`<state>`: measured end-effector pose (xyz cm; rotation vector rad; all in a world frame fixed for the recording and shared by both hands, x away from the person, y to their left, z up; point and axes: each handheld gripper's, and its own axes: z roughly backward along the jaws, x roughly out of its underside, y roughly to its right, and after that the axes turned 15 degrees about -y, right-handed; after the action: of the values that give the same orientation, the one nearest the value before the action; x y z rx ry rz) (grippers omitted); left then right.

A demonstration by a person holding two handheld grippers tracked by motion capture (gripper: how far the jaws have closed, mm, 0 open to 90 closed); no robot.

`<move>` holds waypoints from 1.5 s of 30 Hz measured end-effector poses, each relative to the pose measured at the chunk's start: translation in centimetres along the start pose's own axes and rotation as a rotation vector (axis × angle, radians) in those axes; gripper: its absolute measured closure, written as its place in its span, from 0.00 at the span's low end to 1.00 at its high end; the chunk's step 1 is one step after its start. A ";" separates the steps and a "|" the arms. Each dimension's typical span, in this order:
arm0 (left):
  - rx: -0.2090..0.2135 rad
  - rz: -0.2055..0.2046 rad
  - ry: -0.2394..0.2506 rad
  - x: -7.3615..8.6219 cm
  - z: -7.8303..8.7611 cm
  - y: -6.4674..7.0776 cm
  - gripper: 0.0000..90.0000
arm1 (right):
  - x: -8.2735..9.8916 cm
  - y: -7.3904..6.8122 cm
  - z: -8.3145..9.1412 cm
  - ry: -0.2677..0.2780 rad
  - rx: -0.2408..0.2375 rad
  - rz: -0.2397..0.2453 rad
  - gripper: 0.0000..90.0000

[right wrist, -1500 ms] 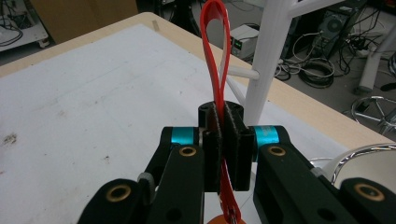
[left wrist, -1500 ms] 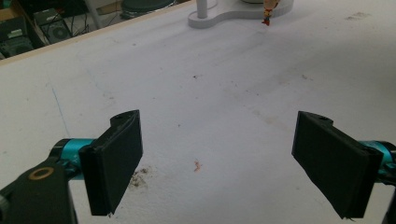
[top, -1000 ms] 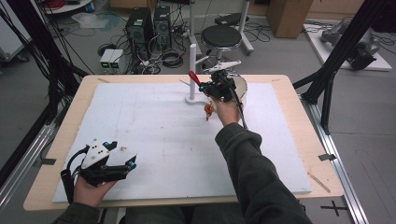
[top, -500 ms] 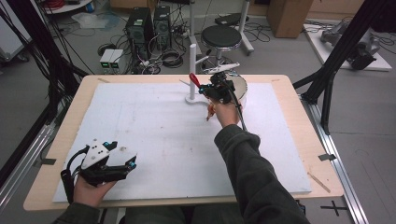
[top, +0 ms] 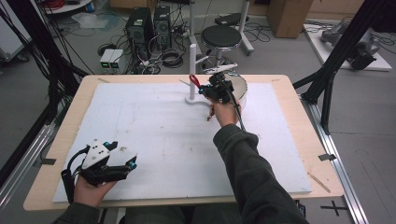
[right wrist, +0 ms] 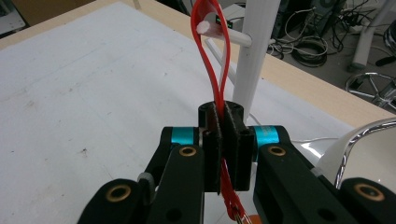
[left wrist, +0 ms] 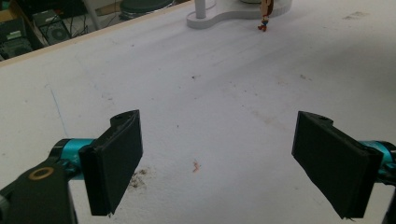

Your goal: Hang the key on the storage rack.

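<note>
Over peg [right wrist: 219,30], gripper [right wrist: 223,140] pinches red strap [right wrist: 211,56]

Even, diffuse overhead light; white table cover [top: 154,116] bright, no glare. Soft shadow under the right sleeve [top: 252,172] and beside the left gripper [top: 108,163]. High view soft, slightly grainy, far floor dimmer. Left gripper view: near jaws a little blurred, cover sharp. Right gripper view: red loop [right wrist: 212,56] sharp, far background soft, chrome rim [right wrist: 369,133] shows a small highlight.
</note>
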<state>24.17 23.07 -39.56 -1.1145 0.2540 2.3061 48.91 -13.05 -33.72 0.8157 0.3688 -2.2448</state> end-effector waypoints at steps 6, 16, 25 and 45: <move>0.002 0.000 0.000 0.0 0.0 0.0 0.18 | 0.0 0.0 -0.5 -0.002 0.005 -0.006 0.96; 0.002 -0.001 -0.001 0.0 0.0 -0.1 0.18 | -0.2 -0.3 -1.6 -0.005 0.012 -0.008 0.96; 0.006 -0.003 -0.002 0.0 -0.1 0.0 0.18 | -0.6 -0.3 -1.7 -0.011 0.021 -0.020 0.96; 0.005 -0.004 -0.001 0.0 -0.1 0.0 0.18 | -0.7 0.6 -3.7 -0.066 0.018 -0.064 0.96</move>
<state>24.30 23.03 -39.62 -1.1106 0.2573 2.3007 51.34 -11.35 -36.15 0.7465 0.3489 -2.3312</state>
